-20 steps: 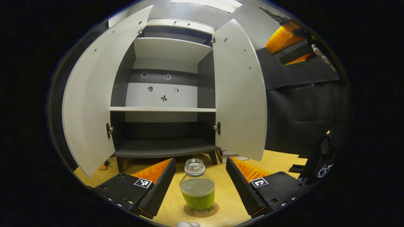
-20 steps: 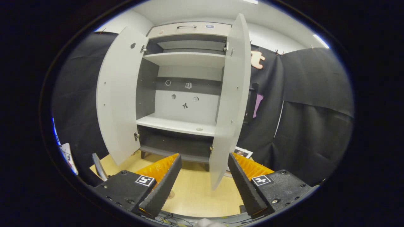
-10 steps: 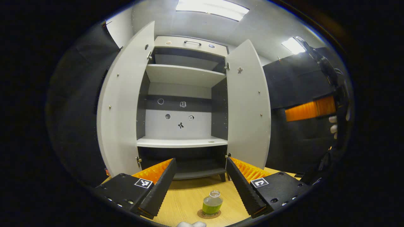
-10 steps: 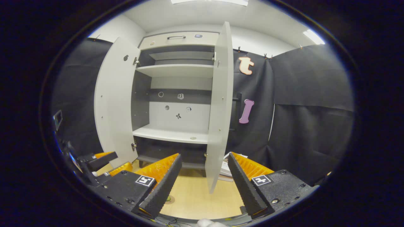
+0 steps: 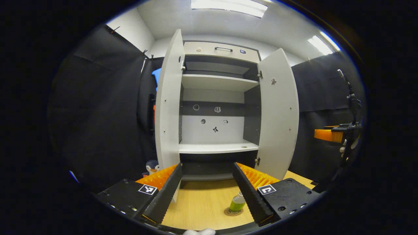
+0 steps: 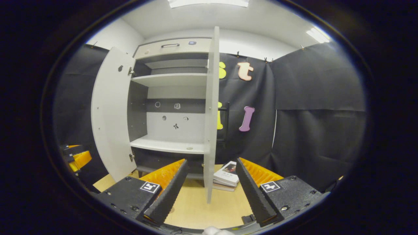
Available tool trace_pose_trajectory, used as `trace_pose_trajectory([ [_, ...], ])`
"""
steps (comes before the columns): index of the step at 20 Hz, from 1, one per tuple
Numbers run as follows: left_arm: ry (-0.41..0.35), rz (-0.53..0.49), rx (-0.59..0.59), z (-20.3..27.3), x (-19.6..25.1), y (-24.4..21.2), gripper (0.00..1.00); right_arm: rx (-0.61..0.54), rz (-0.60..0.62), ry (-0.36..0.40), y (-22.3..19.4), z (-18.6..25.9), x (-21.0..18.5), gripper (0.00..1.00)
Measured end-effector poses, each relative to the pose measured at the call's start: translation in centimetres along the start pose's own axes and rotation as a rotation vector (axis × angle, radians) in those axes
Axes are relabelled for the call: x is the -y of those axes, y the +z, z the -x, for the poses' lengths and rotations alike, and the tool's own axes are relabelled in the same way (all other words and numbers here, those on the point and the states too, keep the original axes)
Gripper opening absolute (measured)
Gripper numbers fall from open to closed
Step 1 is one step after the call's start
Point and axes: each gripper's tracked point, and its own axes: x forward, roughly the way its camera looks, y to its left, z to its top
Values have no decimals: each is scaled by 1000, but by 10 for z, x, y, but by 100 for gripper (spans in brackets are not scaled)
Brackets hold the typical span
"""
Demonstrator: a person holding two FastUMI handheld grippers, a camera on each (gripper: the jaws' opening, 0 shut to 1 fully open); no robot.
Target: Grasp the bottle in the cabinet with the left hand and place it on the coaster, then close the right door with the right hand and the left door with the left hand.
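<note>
A small clear bottle (image 5: 237, 204) of green liquid stands upright on a round cork coaster (image 5: 233, 212) on the wooden table, partly behind one finger of my left gripper. My left gripper (image 5: 206, 195) is open and empty, well back from the bottle. The grey cabinet (image 5: 217, 107) has both doors swung open: left door (image 5: 168, 104), right door (image 5: 278, 114). In the right gripper view the right door (image 6: 211, 114) is edge-on, straight ahead of my open, empty right gripper (image 6: 210, 192). The left gripper (image 6: 76, 156) shows at the far left there, and the right gripper (image 5: 329, 134) at the far right of the left gripper view.
The cabinet shelves (image 6: 169, 145) are bare apart from small stickers on the back panel. A stack of books (image 6: 227, 174) lies on the table behind the right door. A penguin toy (image 5: 152, 166) sits behind the left door. Black cloth walls surround the table.
My left gripper has drawn back, up and to the left from the bottle, which stays on the coaster. My right gripper has shifted right, so the right door now looks edge-on.
</note>
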Motion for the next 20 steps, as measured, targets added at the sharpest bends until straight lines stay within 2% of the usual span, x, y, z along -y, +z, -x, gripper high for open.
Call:
trace_pose_trajectory([
  [1, 32, -14, -5, 2, -4, 1, 100, 4, -8, -6, 5, -10, 12, 97],
  [2, 62, -22, -12, 3, -6, 3, 96, 9, -15, -11, 9, -21, 27, 95],
  [6, 141, -24, -11, 1, 6, 11, 96, 28, -50, -30, 29, -68, 85, 95],
  [10, 195, -17, 3, -6, 30, 24, 96, 31, -107, -7, 46, -119, 123, 97],
  [14, 244, -29, 5, -9, 49, 28, 96, 33, -143, 81, 59, -158, 118, 99],
  [15, 253, -26, 0, -10, 52, 28, 96, 32, -138, 107, 61, -166, 111, 95],
  [16, 260, -25, -1, -11, 55, 29, 96, 32, -128, 131, 62, -171, 105, 99],
  [17, 268, -29, 1, -11, 57, 31, 96, 31, -119, 154, 64, -176, 98, 95],
  [18, 279, -36, 4, -10, 56, 32, 97, 33, -111, 175, 66, -179, 90, 99],
  [20, 287, -38, 3, -11, 56, 32, 97, 39, -95, 180, 69, -183, 83, 99],
])
